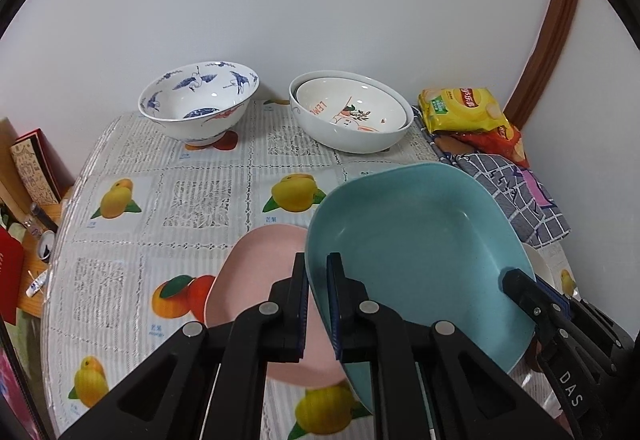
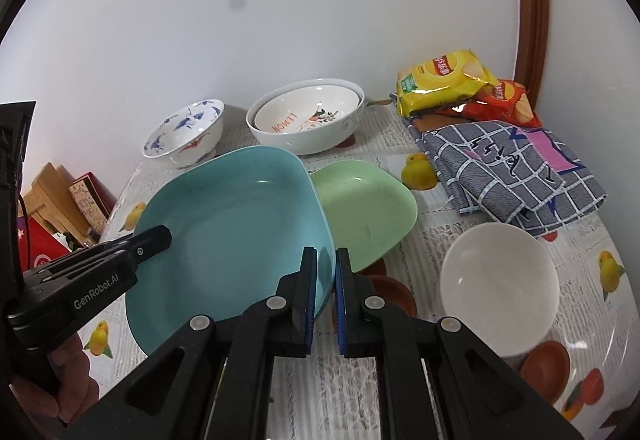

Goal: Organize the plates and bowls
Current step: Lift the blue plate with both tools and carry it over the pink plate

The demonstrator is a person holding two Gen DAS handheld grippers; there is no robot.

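Note:
A large blue plate (image 1: 420, 252) is held off the table by both grippers. My left gripper (image 1: 317, 268) is shut on its left rim. My right gripper (image 2: 325, 264) is shut on its right rim; the plate also shows in the right wrist view (image 2: 232, 224). A pink plate (image 1: 260, 272) lies on the table under the blue plate's left side. A green plate (image 2: 364, 212) lies beside and partly under the blue plate's right side. A plain white bowl (image 2: 500, 280) stands to the right of my right gripper.
A blue-patterned bowl (image 1: 200, 100) and two nested white bowls (image 1: 352, 112) stand at the back by the wall. Snack bags (image 2: 444, 80) and a folded checked cloth (image 2: 512, 168) lie at the back right. The fruit-print tablecloth's left edge (image 1: 64, 240) drops toward clutter.

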